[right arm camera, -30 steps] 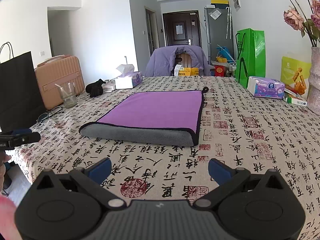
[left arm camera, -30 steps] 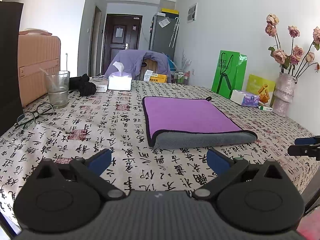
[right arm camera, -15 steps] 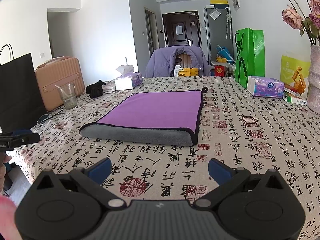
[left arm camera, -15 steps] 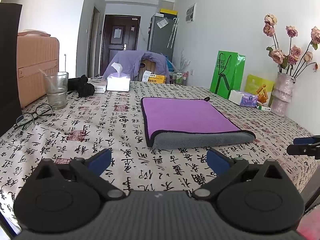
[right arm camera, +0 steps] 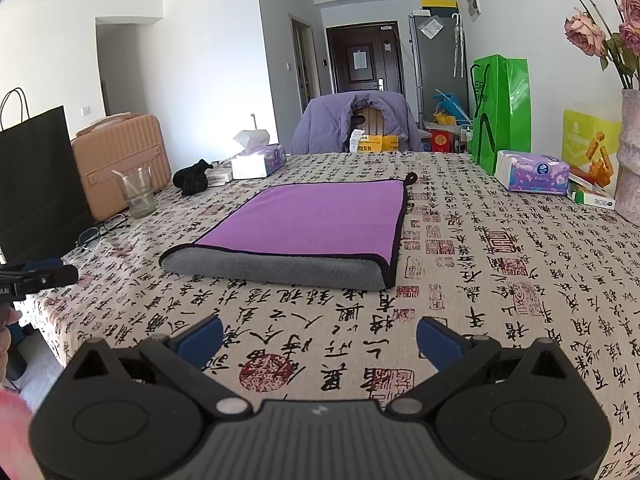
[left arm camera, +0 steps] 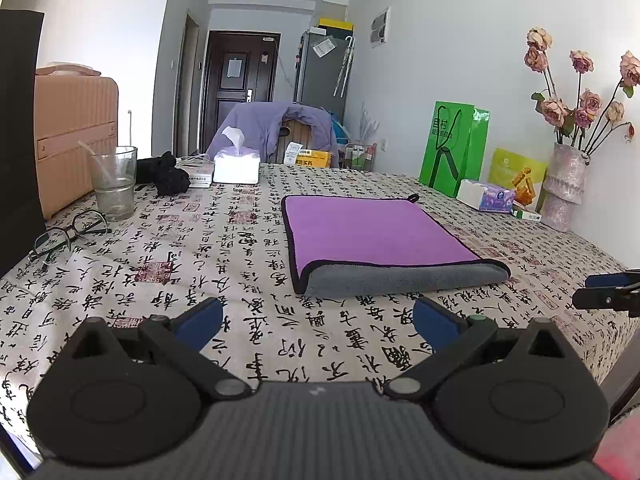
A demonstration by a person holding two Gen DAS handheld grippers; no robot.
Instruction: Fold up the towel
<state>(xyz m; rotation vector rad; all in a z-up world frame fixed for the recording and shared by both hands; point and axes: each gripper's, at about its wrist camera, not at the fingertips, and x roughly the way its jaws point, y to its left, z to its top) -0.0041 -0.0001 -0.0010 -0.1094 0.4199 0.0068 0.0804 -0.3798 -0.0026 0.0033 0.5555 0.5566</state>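
Two grippers, both spread wide and holding nothing: left gripper [left arm camera: 316, 320] and right gripper [right arm camera: 318, 334] hover low over the table [left arm camera: 200, 248] near its front edge, well short of the cloth. Probably backed off because the fold looks done. Towel [left arm camera: 372, 236] lies flat mid-table, doubled over, grey fold edge facing the cameras, purple face up, hanging loop at the far corner. Farther back: glasses [left arm camera: 66, 234], drinking glass [left arm camera: 114, 184], tissue box [left arm camera: 236, 168].

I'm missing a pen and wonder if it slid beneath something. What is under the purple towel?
The towel lies folded flat on the patterned tablecloth, grey side showing at its near fold. No bulge shows, but whatever lies beneath or between its layers is covered.
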